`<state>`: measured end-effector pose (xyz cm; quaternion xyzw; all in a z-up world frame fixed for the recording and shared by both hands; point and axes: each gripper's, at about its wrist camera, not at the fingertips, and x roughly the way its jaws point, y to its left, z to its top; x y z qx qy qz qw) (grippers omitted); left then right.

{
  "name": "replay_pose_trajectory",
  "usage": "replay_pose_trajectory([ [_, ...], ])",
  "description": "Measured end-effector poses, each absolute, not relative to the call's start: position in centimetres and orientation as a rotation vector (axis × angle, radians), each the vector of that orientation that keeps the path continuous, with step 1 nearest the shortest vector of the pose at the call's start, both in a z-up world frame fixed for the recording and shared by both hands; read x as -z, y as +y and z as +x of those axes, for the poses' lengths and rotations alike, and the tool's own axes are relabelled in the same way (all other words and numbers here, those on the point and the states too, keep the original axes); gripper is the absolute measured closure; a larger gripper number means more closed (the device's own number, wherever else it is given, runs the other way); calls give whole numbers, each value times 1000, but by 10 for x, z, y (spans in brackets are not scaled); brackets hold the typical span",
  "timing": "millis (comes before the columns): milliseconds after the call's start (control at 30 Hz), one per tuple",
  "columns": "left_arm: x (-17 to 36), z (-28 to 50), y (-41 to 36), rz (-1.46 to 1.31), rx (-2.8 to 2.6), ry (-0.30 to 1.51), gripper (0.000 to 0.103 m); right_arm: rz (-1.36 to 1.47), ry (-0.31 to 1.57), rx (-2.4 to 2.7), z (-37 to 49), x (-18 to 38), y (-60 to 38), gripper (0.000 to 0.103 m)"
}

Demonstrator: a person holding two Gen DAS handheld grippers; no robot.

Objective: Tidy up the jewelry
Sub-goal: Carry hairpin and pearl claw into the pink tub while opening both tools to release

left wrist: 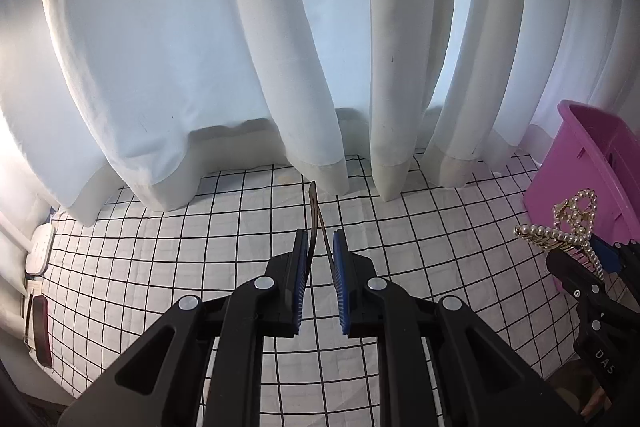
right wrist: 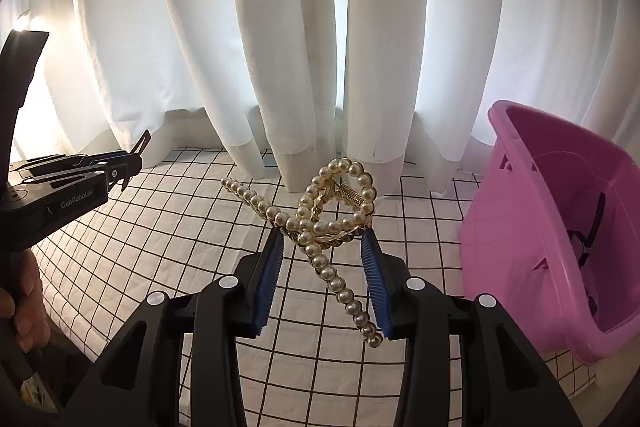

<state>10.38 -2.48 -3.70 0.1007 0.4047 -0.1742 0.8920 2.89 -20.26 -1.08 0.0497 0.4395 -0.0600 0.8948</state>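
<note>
The pearl clip (right wrist: 320, 223) rides between the right gripper (right wrist: 322, 239) pads, jaws part-open and clamped on its gold frame, just left of the pink bin (right wrist: 520, 227). Round glossy pearls, a coiled spring, a looped bow shape. Further left of the bin, the left gripper (left wrist: 320, 247) is nearly shut, pinching a thin brown curved band (left wrist: 314, 211). Both pieces hang over the checked cloth (right wrist: 160, 227); neither looks binned yet, so the drop-off remains. White curtains (right wrist: 288, 47) hang behind.
</note>
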Motion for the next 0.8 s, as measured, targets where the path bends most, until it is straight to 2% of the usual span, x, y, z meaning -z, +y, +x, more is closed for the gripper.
replay_pose_trajectory([
  [400, -16, 84, -91, 221, 533, 729, 89, 110, 796, 288, -1, -53, -254, 64],
  [800, -32, 49, -199, 191, 617, 711, 89, 95, 781, 364, -38, -79, -363, 64],
])
